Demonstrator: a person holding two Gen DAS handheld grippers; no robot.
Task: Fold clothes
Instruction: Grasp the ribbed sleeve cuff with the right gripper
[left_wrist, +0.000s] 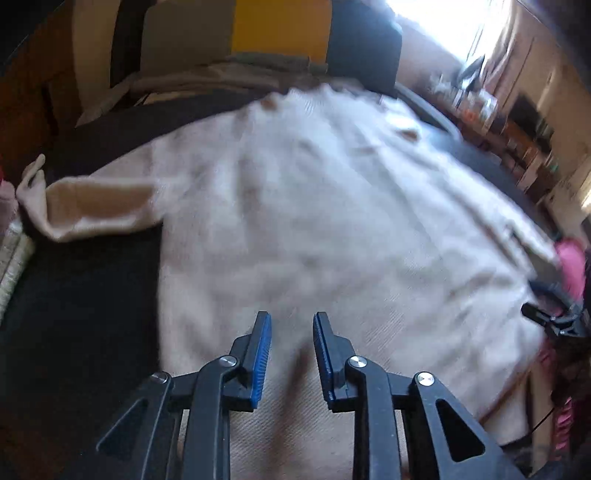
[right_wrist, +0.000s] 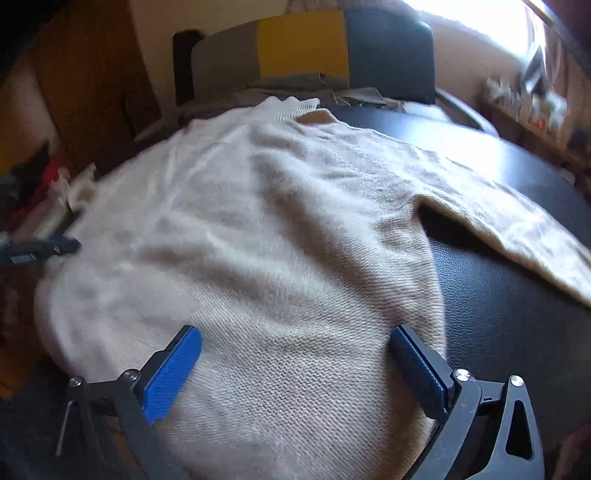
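Across a dark table top (right_wrist: 509, 317) lies a cream knitted sweater (left_wrist: 295, 206), spread flat with its neckline toward the far edge and its hem toward the cameras. From the left wrist view, one sleeve (left_wrist: 96, 206) reaches out to the left over the dark surface, its cuff near the table's edge. From the right wrist view, the other sleeve (right_wrist: 517, 221) stretches away to the right, apart from the body below the armpit. The left gripper (left_wrist: 291, 332) hangs just above the hem area, its blue-padded fingers a narrow gap apart with nothing between them. The right gripper (right_wrist: 295, 354) stands spread wide over the lower right part of the sweater, one finger over the knit and the other at its side edge; whether the pads touch the cloth cannot be told. Behind the table stands a chair (right_wrist: 303, 44) with grey, yellow and dark blue panels, and folded brownish fabric (left_wrist: 229, 77) lies at the far edge. Bright window light (right_wrist: 472, 22) washes out the upper right.
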